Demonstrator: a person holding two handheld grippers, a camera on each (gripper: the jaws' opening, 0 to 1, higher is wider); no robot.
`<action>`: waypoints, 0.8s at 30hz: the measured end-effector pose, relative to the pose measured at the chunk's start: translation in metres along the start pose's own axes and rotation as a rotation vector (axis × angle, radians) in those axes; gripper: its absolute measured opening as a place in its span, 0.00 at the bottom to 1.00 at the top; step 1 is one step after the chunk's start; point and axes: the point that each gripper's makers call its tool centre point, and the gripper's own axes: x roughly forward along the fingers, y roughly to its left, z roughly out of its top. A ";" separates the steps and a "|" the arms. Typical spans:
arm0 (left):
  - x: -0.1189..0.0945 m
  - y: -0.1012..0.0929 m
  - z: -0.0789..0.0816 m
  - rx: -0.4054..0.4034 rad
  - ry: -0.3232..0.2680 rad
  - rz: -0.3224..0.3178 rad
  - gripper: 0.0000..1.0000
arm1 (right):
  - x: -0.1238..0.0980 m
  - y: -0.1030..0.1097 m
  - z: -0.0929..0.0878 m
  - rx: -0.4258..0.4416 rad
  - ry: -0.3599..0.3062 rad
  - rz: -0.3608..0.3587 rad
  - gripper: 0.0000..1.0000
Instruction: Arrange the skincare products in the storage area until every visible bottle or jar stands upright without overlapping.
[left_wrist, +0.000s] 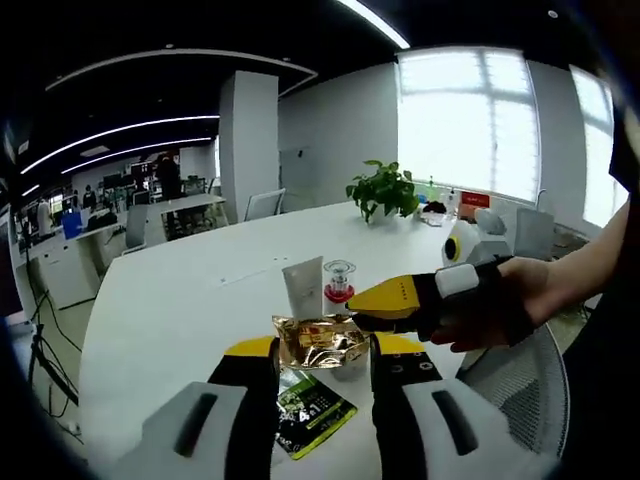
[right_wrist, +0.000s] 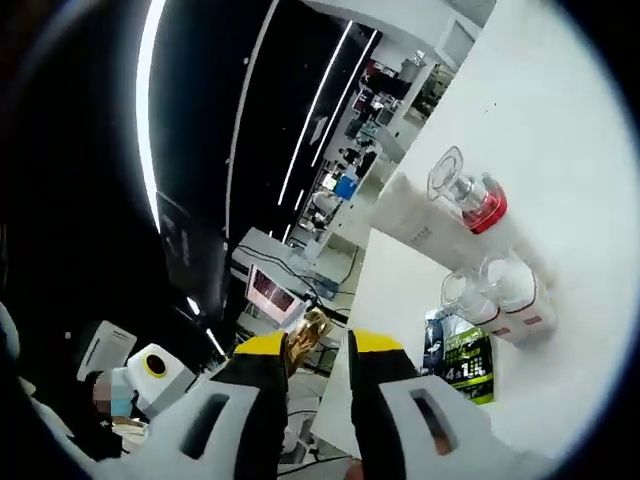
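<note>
A white table (left_wrist: 180, 300) in an open office holds the products. At lower centre of the left gripper view, the left gripper (left_wrist: 325, 352) pinches a gold sachet (left_wrist: 318, 340): light, crinkly, floppy, best held by its edge. Behind it stand a white tube (left_wrist: 304, 285) and a red-based clear bottle (left_wrist: 339, 279). The right gripper (right_wrist: 315, 345) stands apart around nothing. Labels are unreadable.

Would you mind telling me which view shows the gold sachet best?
The left gripper view: the gold sachet faces the camera between the left tool's jaws. In the right gripper view the sachet is just a thin edge-on sliver beyond the right tool.
</note>
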 end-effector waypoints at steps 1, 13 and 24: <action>0.000 0.000 -0.001 0.001 0.000 -0.001 0.30 | 0.001 0.000 -0.001 0.013 0.003 0.000 0.19; -0.001 -0.002 -0.013 -0.017 0.026 -0.007 0.07 | 0.003 -0.005 -0.006 0.124 -0.013 -0.026 0.01; -0.008 0.013 -0.022 -0.170 0.018 -0.002 0.33 | 0.006 -0.004 -0.008 0.134 0.002 0.000 0.01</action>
